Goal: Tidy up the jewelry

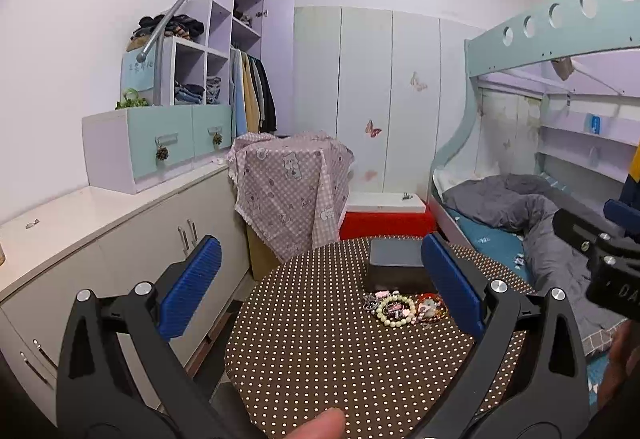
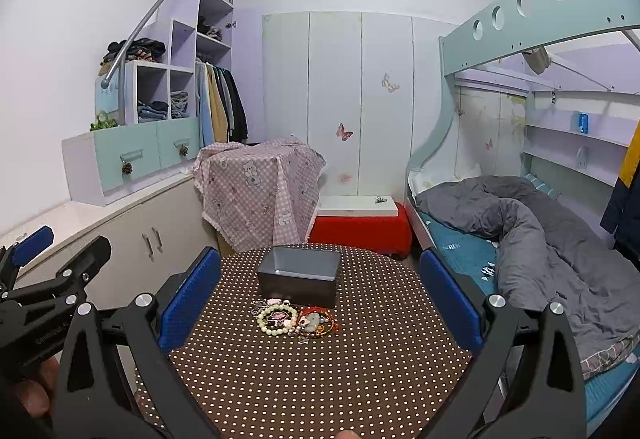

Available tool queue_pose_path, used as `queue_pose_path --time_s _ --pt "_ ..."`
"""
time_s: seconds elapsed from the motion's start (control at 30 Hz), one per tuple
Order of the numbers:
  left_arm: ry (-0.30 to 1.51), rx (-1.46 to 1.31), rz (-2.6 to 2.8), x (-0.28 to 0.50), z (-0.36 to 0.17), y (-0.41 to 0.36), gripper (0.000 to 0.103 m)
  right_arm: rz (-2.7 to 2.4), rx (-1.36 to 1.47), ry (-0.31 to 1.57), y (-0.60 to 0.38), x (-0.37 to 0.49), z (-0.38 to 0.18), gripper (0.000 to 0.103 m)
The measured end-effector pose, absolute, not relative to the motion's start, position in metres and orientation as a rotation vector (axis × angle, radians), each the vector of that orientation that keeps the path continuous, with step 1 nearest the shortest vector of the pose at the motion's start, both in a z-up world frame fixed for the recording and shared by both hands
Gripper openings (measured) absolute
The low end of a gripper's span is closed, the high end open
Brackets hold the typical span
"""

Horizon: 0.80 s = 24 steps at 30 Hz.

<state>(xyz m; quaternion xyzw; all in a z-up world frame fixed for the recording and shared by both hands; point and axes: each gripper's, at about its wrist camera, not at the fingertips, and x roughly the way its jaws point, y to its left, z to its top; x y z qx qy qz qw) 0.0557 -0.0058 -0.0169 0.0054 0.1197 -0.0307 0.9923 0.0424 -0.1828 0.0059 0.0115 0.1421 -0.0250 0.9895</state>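
Observation:
A small pile of jewelry lies on a round brown polka-dot table: a white bead bracelet, a red string bracelet and small charms. Just behind it stands an open dark grey box. The pile and the box also show in the left wrist view. My left gripper is open and empty, above the table's near left part. My right gripper is open and empty, held back from the pile with the jewelry between its blue fingers.
A low white cabinet runs along the left. A stand under a pink checked cloth and a red-and-white box stand behind the table. A bunk bed with a grey duvet is close on the right.

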Motion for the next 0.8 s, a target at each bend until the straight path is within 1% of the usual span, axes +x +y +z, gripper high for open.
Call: queue_pose_path --time_s 0.23,0.53,0.73,0.8 --pt "0.380 0.024 -0.060 0.106 -0.060 -0.012 0.098 -0.073 0.024 0.368 -0.198 0.068 -0.028 0.096" --pt "0.620 0.104 -0.111 0.198 -0.132 -0.046 0.098 -0.113 0.061 0.585 -0.224 0.121 -0.104 0.096" --pt "0.750 0.159 -0.138 0.246 -0.171 -0.067 0.098 -0.115 0.076 0.672 -0.232 0.146 -0.132 0.096" --pt "0.798 0.157 -0.151 0.258 -0.181 -0.070 0.095 -0.111 0.081 0.688 -0.234 0.150 -0.138 0.096"
